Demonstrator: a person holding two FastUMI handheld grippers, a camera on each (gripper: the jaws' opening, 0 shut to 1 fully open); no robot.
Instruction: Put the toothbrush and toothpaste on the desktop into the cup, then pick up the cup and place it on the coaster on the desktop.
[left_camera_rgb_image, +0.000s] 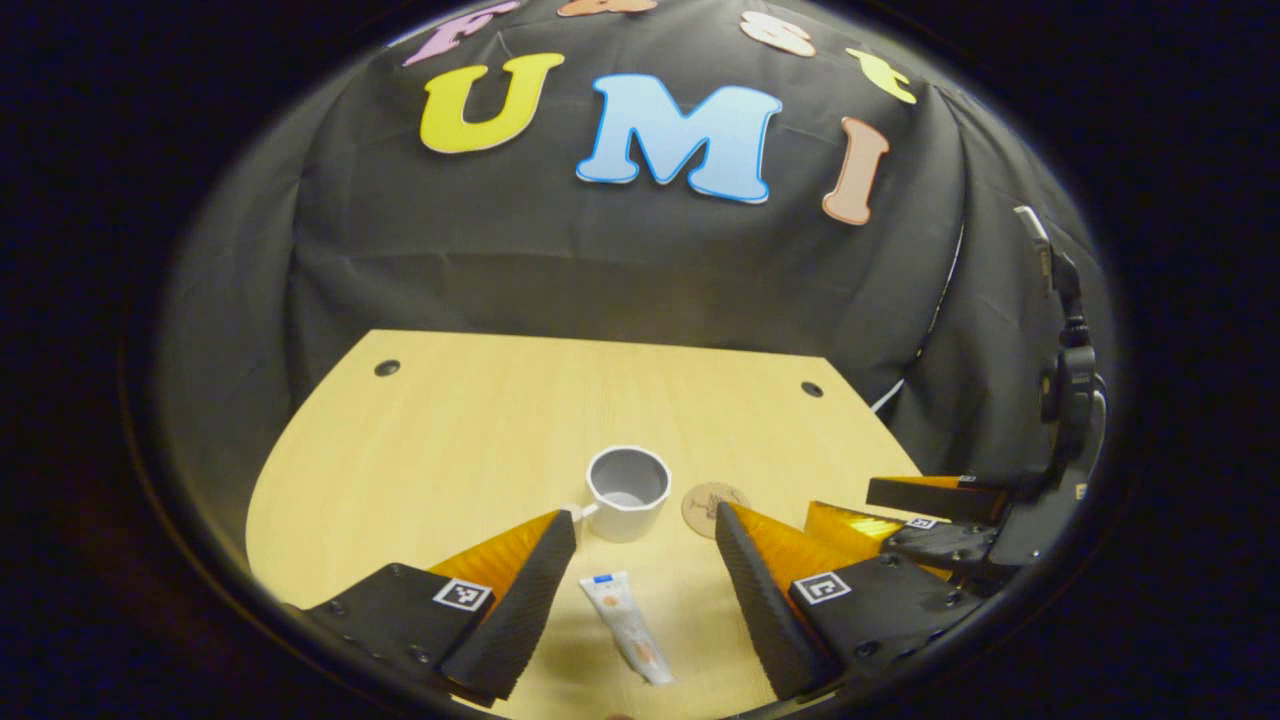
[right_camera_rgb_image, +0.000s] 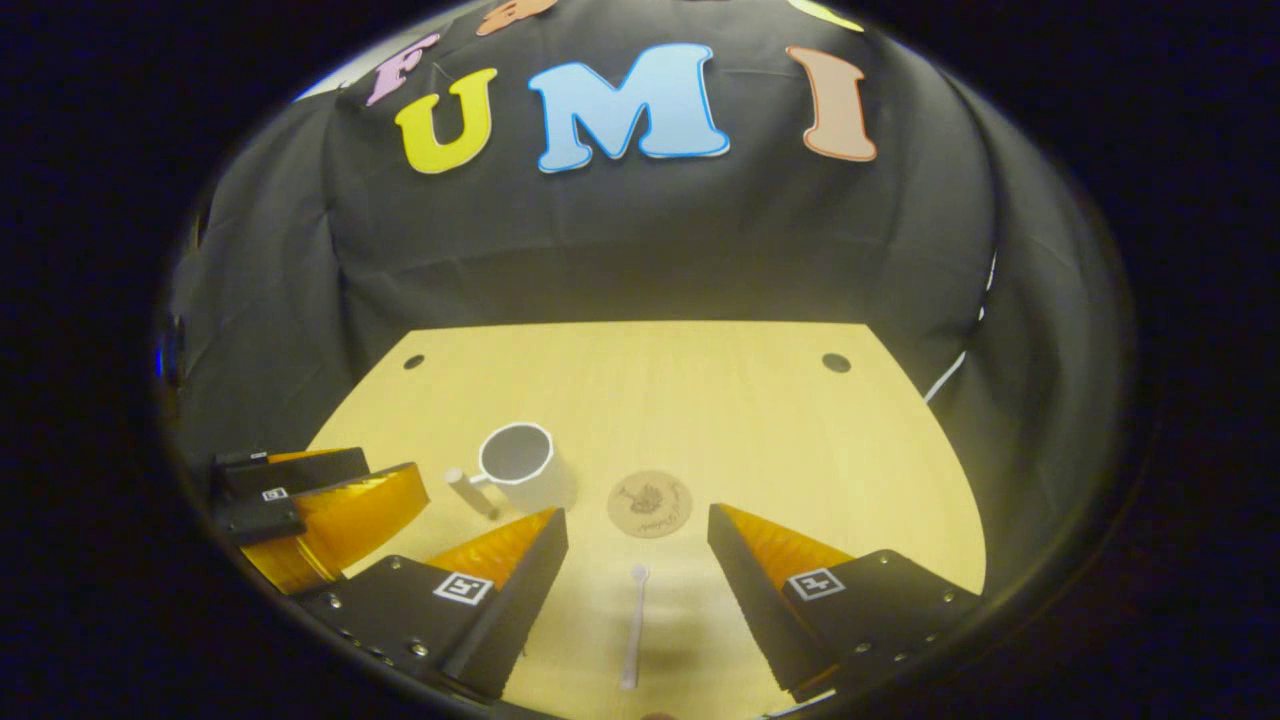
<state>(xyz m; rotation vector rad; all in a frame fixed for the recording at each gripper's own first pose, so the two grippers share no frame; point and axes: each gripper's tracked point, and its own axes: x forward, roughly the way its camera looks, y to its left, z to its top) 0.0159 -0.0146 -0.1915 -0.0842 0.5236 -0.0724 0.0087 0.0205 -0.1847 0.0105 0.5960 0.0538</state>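
Inspector: Left gripper view. The left tool (left_camera_rgb_image: 645, 560) is spread, empty, straddling the toothpaste (left_camera_rgb_image: 626, 628) on the table's (left_camera_rgb_image: 470, 420) near edge. The cup (left_camera_rgb_image: 627, 492) stands mid-table, the coaster (left_camera_rgb_image: 712, 506) just beside it.

Clerk: And the right gripper view?

Inspector: The right tool (right_camera_rgb_image: 637, 560) is spread over the toothbrush (right_camera_rgb_image: 634, 626). I judge neither item is loaded yet; the next move calls for lowering and pinching.

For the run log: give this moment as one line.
left gripper: open over toothpaste | right gripper: open over toothbrush | cup: empty | coaster: bare
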